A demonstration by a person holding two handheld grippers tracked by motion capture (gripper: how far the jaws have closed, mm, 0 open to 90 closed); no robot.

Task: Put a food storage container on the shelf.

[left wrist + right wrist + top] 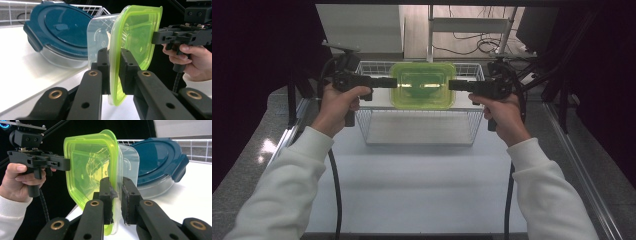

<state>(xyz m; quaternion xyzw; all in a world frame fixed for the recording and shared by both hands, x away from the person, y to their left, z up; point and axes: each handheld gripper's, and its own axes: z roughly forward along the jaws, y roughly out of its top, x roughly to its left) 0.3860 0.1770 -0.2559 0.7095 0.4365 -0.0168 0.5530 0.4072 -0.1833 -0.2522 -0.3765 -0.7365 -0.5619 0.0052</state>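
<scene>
A clear plastic container with a lime-green lid (423,85) hangs in the air over a white wire basket (419,143). My left gripper (394,82) is shut on the lid's left edge, and my right gripper (452,85) is shut on its right edge. In the left gripper view the jaws (115,57) pinch the green rim (137,32), with the clear body (100,32) to its left. The right gripper view shows its jaws (117,187) clamped on the opposite rim (87,165). The container is held level between the two hands.
A round glass container with a dark blue lid (62,27) (155,157) sits on the white surface just beyond the held container, with basket wire behind it. The white table (422,190) stretches toward the person. Dark frame rails run along both sides.
</scene>
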